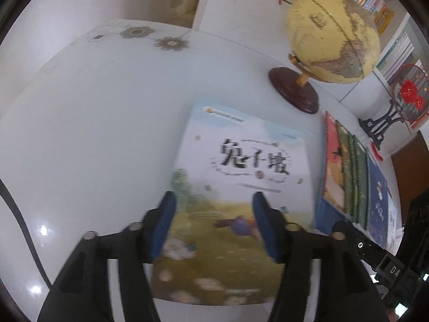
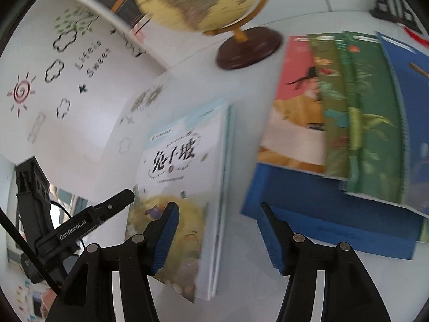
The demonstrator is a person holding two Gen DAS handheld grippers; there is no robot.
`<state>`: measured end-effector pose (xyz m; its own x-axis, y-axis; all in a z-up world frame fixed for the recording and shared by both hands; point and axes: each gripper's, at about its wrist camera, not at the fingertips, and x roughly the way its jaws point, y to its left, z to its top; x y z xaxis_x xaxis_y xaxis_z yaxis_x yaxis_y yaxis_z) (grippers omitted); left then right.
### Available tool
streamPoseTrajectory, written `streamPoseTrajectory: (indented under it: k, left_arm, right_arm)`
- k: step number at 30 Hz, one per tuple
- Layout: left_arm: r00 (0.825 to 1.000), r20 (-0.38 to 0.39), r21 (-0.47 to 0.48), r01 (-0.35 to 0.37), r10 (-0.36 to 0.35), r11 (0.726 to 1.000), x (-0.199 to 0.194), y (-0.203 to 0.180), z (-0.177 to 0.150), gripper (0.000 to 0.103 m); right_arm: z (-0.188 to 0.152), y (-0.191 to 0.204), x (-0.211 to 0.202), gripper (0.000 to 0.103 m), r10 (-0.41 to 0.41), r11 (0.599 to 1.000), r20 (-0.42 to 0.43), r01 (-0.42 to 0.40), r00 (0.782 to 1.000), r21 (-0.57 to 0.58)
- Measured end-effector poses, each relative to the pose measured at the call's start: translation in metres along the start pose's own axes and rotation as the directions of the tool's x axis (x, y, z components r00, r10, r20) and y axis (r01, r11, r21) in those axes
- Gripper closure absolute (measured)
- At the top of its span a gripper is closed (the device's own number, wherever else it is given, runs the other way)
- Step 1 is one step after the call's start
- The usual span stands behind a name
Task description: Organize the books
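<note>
A white-covered book [image 1: 241, 166] with black Chinese title characters and a meadow picture lies flat on the white table [image 1: 93, 120]. My left gripper [image 1: 214, 198] hangs open over the book's near half, its blue pads [image 1: 166, 222] apart and not pressing on it. In the right wrist view the same book [image 2: 187, 161] lies left of centre. My right gripper [image 2: 218, 209] is open, its left finger over the book's right edge and its right finger over bare table. To the right, several books [image 2: 348, 120] lie fanned on a blue one [image 2: 321, 214].
A yellow globe [image 1: 332, 35] on a dark round base stands behind the books. A red ornament on a black stand [image 1: 407, 91] and bookshelves are at the back right. A wall with decals [image 2: 67, 67] borders the table's left. The fanned books [image 1: 348, 174] lie right of the white book.
</note>
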<state>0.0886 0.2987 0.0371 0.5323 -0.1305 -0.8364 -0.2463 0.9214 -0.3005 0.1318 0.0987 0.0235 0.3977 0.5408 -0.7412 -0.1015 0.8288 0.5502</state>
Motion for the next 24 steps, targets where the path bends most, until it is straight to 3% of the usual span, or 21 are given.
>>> streamPoseTrajectory:
  k: [11, 24]
  left_arm:
    - [0.997, -0.013, 0.133, 0.082, -0.081, 0.988, 0.004, -0.091, 0.002, 0.040]
    - [0.990, -0.062, 0.357, 0.141, -0.127, 0.923, 0.031, -0.226, -0.019, 0.040]
  right_arm:
    - [0.003, -0.050, -0.064, 0.044, -0.004, 0.999, 0.111, -0.001, 0.994, 0.050]
    - [0.004, -0.161, -0.143, 0.044, -0.132, 0.973, 0.228, 0.083, 0.965, 0.214]
